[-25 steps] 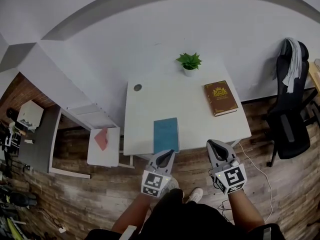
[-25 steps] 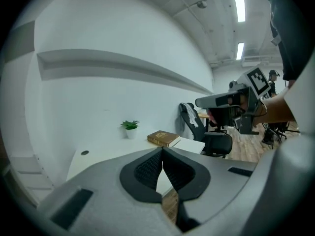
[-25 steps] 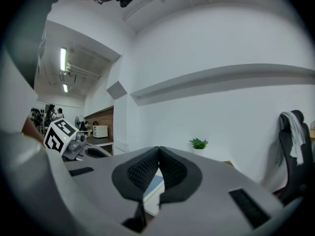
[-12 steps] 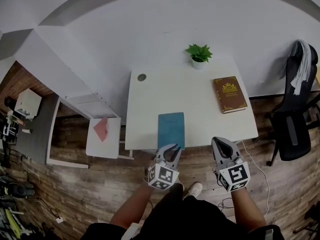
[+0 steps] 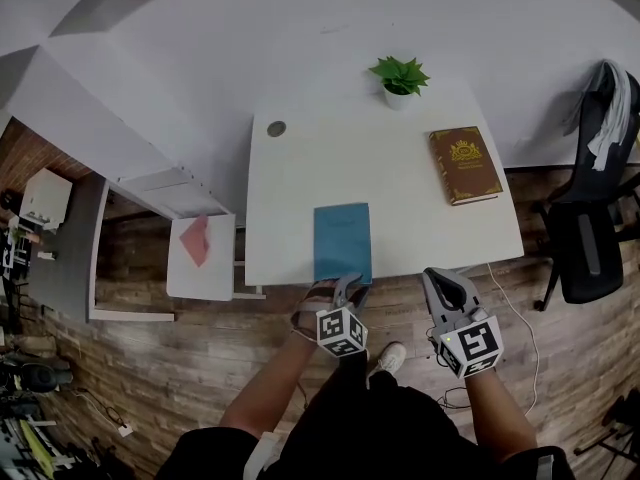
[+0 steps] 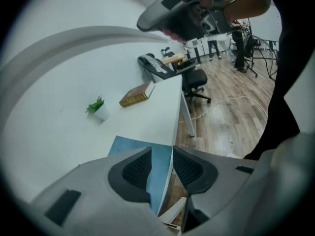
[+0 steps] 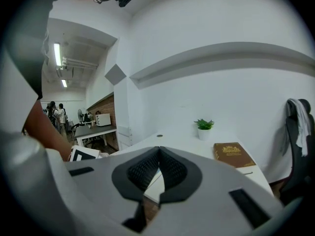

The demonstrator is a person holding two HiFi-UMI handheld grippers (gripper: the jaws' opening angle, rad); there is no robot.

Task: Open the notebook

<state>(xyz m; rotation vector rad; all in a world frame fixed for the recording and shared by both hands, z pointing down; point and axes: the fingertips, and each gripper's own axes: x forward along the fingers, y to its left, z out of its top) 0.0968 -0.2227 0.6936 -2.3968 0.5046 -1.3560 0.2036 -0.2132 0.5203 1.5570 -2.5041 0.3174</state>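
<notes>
a white desk stands against a white wall on a wood-plank floor. a black office chair with a pale garment over its back stands at the desk's right, and a small white side table at its left carries a pink-red item.

on the desk: one blue notebook, one brown book with gold ornament, one potted plant and one round cable grommet. there are two grippers.

the notebook lies closed at the desk's near edge, well apart from the brown book and the plant. the left gripper points down at the notebook's near edge. its jaws have just been opening and stand wide, with the blue cover showing in the gap and the pads not pressing on it. the right gripper hangs off the desk's near edge, to the right of the notebook, with its jaws together and nothing between them.
</notes>
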